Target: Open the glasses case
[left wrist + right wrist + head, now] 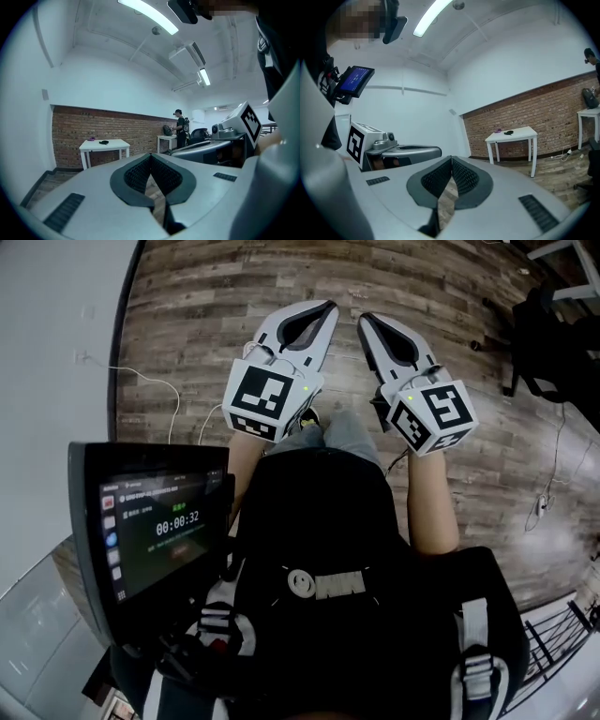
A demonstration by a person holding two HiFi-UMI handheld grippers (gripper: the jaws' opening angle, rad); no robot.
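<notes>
Far ahead, a small white table [104,146] [511,136] stands against a brick wall. A small dark thing [104,142] [508,132] and a small purple thing [498,131] lie on its top; both are too small to identify. My left gripper [329,305] [151,155] and my right gripper [364,318] [451,159] are held side by side over the wooden floor, pointing forward. Each has its jaws together with nothing between them. Neither is near the table.
A person [179,127] stands at a second white table [165,138] along the brick wall. A tablet [155,531] hangs at my chest on the left. White cables [141,381] trail on the floor by the left wall. A black chair [551,343] stands at the right.
</notes>
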